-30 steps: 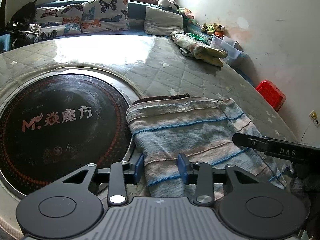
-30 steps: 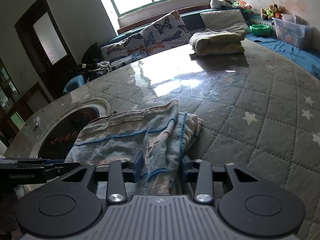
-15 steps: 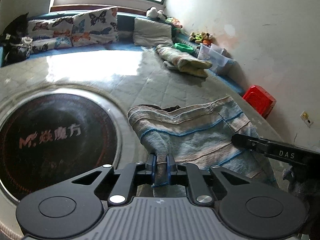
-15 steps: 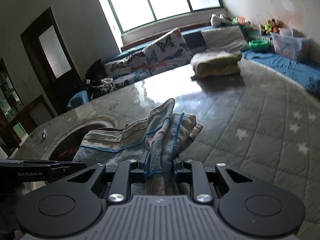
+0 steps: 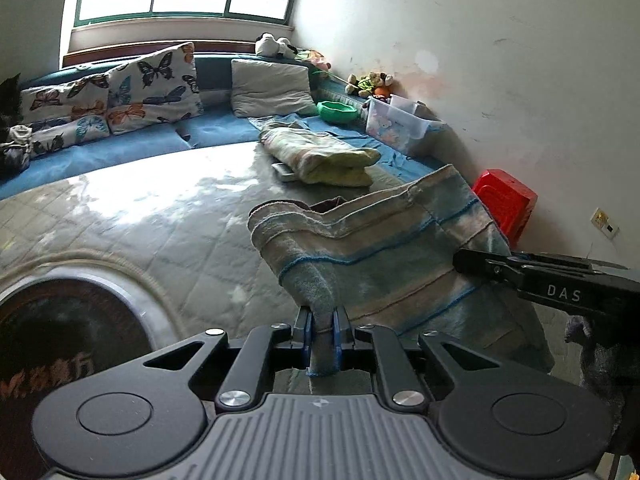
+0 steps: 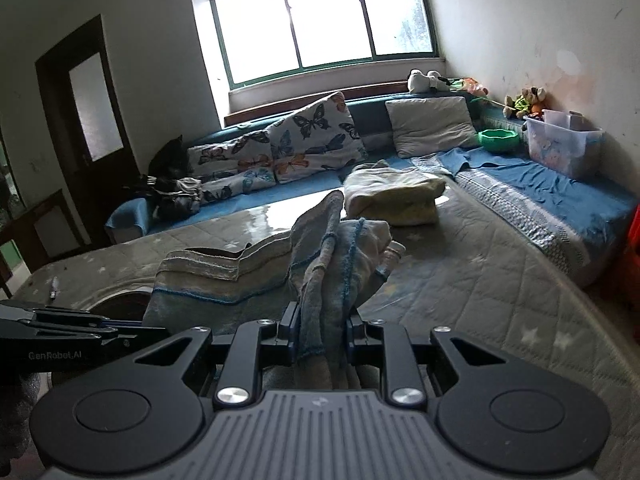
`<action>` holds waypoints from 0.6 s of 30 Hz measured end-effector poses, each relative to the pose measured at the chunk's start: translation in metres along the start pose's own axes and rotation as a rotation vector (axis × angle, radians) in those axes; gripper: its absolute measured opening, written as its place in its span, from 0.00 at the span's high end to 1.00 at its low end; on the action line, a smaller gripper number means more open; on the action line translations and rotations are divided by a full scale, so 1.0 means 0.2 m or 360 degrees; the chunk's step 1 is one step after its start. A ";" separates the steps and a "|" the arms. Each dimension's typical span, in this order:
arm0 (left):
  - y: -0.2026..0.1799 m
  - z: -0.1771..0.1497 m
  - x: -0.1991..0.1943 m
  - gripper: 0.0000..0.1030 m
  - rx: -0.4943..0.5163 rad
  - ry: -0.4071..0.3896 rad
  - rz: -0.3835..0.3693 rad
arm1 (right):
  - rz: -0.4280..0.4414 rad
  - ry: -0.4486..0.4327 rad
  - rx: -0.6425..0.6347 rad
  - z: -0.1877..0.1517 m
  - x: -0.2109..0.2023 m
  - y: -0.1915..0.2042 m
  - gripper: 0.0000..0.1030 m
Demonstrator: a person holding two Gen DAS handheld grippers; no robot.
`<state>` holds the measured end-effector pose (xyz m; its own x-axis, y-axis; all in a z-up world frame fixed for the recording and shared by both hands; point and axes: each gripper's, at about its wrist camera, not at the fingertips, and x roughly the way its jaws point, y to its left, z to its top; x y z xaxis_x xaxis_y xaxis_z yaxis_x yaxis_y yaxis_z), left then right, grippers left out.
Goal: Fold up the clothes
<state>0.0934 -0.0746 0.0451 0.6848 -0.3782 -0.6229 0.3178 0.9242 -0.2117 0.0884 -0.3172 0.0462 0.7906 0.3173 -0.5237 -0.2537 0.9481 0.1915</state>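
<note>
A striped grey, tan and blue garment (image 5: 372,248) hangs lifted above the quilted table (image 5: 168,216), held at two near corners. My left gripper (image 5: 321,328) is shut on its left corner, which bunches between the blue pads. In the right wrist view the same garment (image 6: 328,248) rises in a thick bunch out of my right gripper (image 6: 320,334), which is shut on it. The right gripper (image 5: 560,276) also shows as a black bar at the right of the left wrist view. The cloth sags between the two grips.
A folded yellowish cloth (image 5: 320,156) lies at the table's far side. A round black hotplate (image 5: 60,328) is set in the table at the left. A blue bench with butterfly cushions (image 5: 120,92), a clear box (image 5: 396,124) and a red stool (image 5: 506,200) line the walls.
Both grippers shut on the garment's near edge, then rose with it. The cloth went from lying flat on the table to hanging lifted between them.
</note>
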 end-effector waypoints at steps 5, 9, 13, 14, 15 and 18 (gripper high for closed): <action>0.01 -0.01 0.09 0.89 -0.0009 0.0055 0.0010 | -0.0031 0.0032 0.0040 0.00 0.06 -0.10 0.80; 0.01 -0.03 0.16 0.88 -0.0017 0.0101 0.0021 | -0.0068 0.0121 0.0104 -0.05 0.15 -0.19 0.78; 0.02 -0.05 0.22 0.82 -0.0026 0.0147 0.0031 | -0.0142 0.0182 0.0160 -0.11 0.22 -0.27 0.72; 0.02 -0.05 0.24 0.82 -0.0028 0.0159 0.0034 | -0.0152 0.0173 0.0186 -0.11 0.21 -0.29 0.72; 0.03 -0.06 0.26 0.81 -0.0030 0.0170 0.0036 | -0.0168 0.0154 0.0193 -0.10 0.20 -0.30 0.72; 0.02 -0.04 0.25 0.81 -0.0023 0.0144 0.0049 | -0.0203 0.0093 0.0163 -0.08 0.17 -0.31 0.72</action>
<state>0.1238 -0.0886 0.0063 0.6317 -0.3436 -0.6949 0.2873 0.9363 -0.2018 0.1221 -0.3645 0.0029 0.7784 0.1979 -0.5957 -0.0930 0.9749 0.2024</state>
